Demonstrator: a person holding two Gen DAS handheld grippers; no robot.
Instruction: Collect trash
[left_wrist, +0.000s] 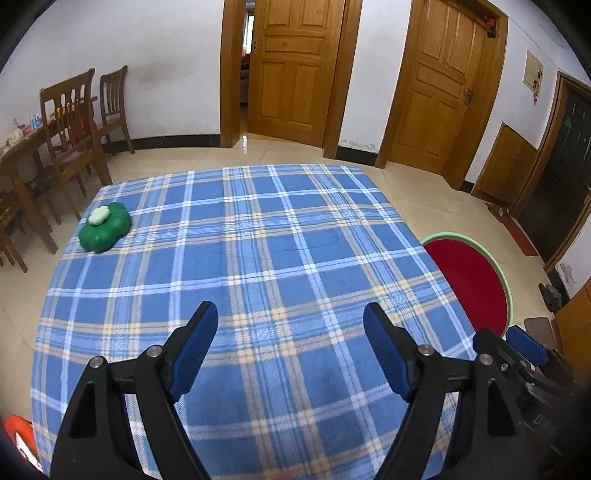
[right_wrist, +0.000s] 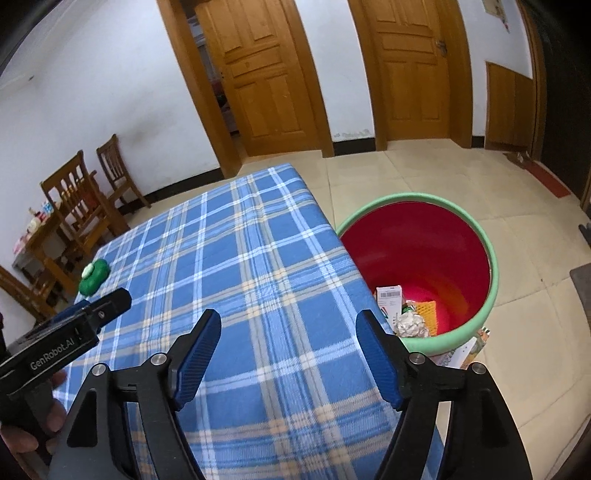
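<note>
Trash sits already in the bin (right_wrist: 491, 258): a white carton with a barcode (right_wrist: 389, 295), a crumpled foil ball (right_wrist: 410, 325) and something orange (right_wrist: 426, 308) lie at the bottom of its red inside, so most of the collecting looks done. That bin stands on the floor tight against the right edge of the table (right_wrist: 236, 266), probably so that items can be carried a short way off the blue plaid cloth and dropped straight in.

Both tools hover over the near end of the cloth with nothing between their fingers. The left gripper (left_wrist: 291, 321) has its blue pads spread wide, and so does the right gripper (right_wrist: 288, 328); held this way, side by side and pointing forward, they seem ready for a next pick, not busy with one.

On the cloth only a green flower-shaped object with a pale top (left_wrist: 105, 227) remains, at the far left corner, well apart from both tools. Whether it counts as trash I cannot tell; if it does, the left gripper is the nearer one to reach it
</note>
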